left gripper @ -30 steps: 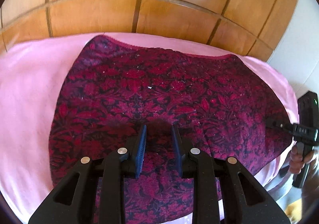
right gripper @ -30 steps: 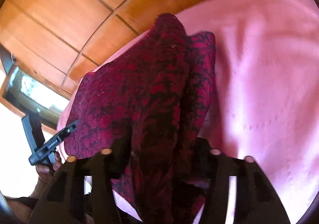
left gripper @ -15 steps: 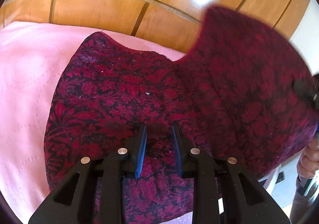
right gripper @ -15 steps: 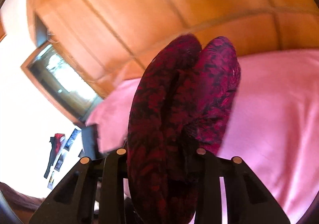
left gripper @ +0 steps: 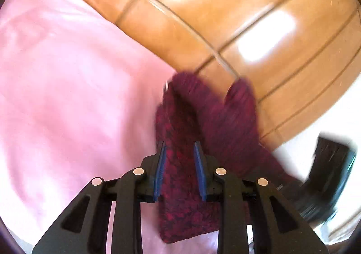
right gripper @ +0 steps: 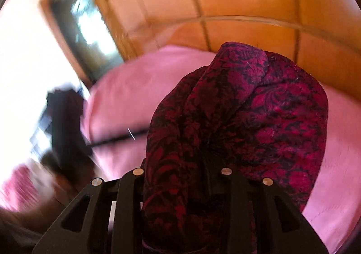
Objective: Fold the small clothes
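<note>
The cloth (right gripper: 248,118) is dark crimson with a black leafy pattern. Beneath it the bedsheet (left gripper: 67,84) is plain pale pink. Behind the sheet, the panelled wood (left gripper: 248,5) is glossy orange-brown. The gripper pads (left gripper: 160,170) are blue on black arms.

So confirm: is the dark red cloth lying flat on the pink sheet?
No, the cloth hangs bunched in the right hand-held gripper, above the sheet.
</note>
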`<state>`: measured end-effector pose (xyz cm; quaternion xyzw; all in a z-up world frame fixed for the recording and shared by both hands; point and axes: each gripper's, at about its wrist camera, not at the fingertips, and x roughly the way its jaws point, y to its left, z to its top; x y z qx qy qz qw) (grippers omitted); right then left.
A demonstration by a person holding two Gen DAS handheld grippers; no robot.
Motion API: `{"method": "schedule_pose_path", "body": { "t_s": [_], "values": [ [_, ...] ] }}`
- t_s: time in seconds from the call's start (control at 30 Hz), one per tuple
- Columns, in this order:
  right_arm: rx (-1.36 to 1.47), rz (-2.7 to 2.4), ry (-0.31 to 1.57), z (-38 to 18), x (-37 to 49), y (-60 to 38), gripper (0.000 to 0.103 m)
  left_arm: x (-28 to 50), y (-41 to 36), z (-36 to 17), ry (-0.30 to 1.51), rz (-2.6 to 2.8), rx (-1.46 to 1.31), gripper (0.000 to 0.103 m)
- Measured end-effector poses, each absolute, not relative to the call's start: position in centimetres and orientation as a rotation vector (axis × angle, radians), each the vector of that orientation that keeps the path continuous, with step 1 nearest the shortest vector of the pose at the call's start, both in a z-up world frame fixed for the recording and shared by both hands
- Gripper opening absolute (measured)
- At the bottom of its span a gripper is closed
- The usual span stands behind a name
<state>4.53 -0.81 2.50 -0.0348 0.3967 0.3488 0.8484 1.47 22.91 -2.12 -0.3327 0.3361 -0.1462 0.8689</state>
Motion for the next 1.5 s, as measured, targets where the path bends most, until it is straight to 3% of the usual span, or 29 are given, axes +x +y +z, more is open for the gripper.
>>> {"method": "schedule_pose_path", "body": {
  "t_s": [0.23, 0.3, 0.33, 0.47, 0.5, 0.57, 0.67, 0.77, 0.9, 1.07, 1.3, 1.5],
  "values": [
    [-0.343, 0.677, 0.742, -1.5, 1.4, 4.1, 0.029, 2.0, 22.8, 0.9, 0.666, -0.461, -0.697, 0.024],
    [-0.347, 0.669, 0.720, -1.5, 0.9, 3.6, 0.029, 3.7, 21.7, 1.2, 0.718, -0.514, -0.678, 0.044],
    [-0.339, 0.668, 0.713, -1.5, 0.7, 3.2, 0.030, 5.0, 20.2, 1.0, 0.733, -0.515, -0.670, 0.060],
    [-0.298, 0.668, 0.683, -1.2, 0.1, 2.4, 0.035, 7.6, 17.8, 0.9, 0.795, -0.550, -0.616, 0.062],
    [-0.285, 0.670, 0.679, -0.5, -0.3, 0.7, 0.037, 8.4, 16.9, 0.8, 0.830, -0.540, -0.578, 0.061],
    [-0.250, 0.687, 0.680, -0.2, 0.1, 1.3, 0.051, 9.9, 16.2, 0.0, 0.879, -0.533, -0.535, 0.038],
    [-0.159, 0.765, 0.693, 1.5, -0.1, -0.2, 0.065, 10.4, 14.9, 0.0, 0.904, -0.513, -0.455, 0.021],
    [0.090, 0.948, 0.760, 3.2, 0.3, -4.4, 0.067, 10.2, 15.0, 0.6, 0.894, -0.497, -0.425, 0.018],
    [0.218, 0.935, 0.730, 4.6, 0.6, -9.9, 0.068, 10.6, 15.3, 1.1, 0.889, -0.481, -0.408, 0.017],
    [0.109, 0.789, 0.796, 1.7, 2.4, -9.3, 0.064, 9.1, 16.4, 2.1, 0.880, -0.421, -0.356, 0.016],
    [-0.126, 0.724, 0.732, -0.9, 1.1, -1.5, 0.065, 8.0, 19.2, -2.5, 0.965, -0.188, -0.314, 0.019],
    [-0.240, 0.680, 0.705, -1.9, 1.9, 0.4, 0.069, 7.3, 18.5, -2.7, 0.903, -0.088, -0.280, 0.023]
  ]
}}
